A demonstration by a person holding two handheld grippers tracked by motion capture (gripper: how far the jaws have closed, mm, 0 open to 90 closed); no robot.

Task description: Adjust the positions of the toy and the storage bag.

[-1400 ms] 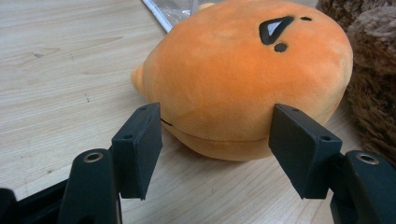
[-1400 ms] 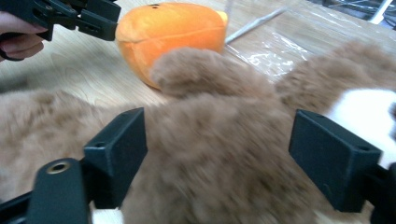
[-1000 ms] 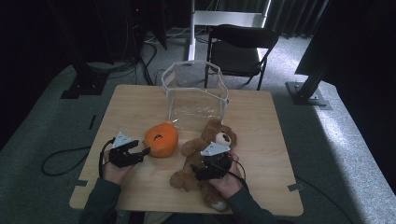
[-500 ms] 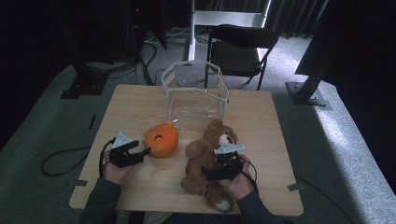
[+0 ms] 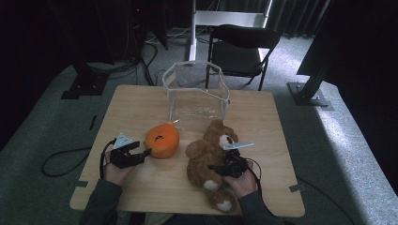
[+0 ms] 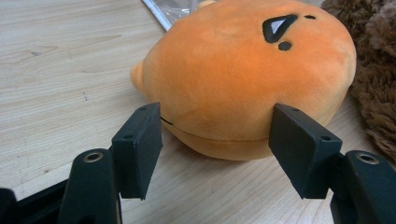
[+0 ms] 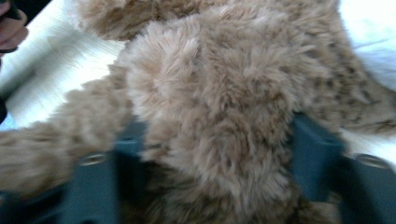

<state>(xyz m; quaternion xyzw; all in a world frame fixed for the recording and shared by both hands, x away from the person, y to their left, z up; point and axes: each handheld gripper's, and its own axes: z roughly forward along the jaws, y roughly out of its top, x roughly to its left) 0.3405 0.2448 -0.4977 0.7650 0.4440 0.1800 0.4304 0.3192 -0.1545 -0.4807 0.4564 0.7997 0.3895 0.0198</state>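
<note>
Lying on the tabletop [image 5: 141, 112], our brown teddy bear [image 5: 209, 154] runs lengthwise, head toward the clear bin [image 5: 195, 93], feet toward us. Our right tongs [image 5: 224, 168] straddle its body, jaws apart. Our left tongs [image 6: 215, 149] gape around the orange plush [image 6: 247, 74].

Right gripper view blurred – teddy bear [image 7: 219, 116] fur hides jaws' inner faces; grip unclear

Wooden table [image 5: 263, 117] with soft toys and a clear bin

An orange plush [image 5: 162, 139] lies beside a brown teddy bear [image 5: 206, 154]; the transparent container [image 5: 195, 96] stands toward the far edge.
</note>
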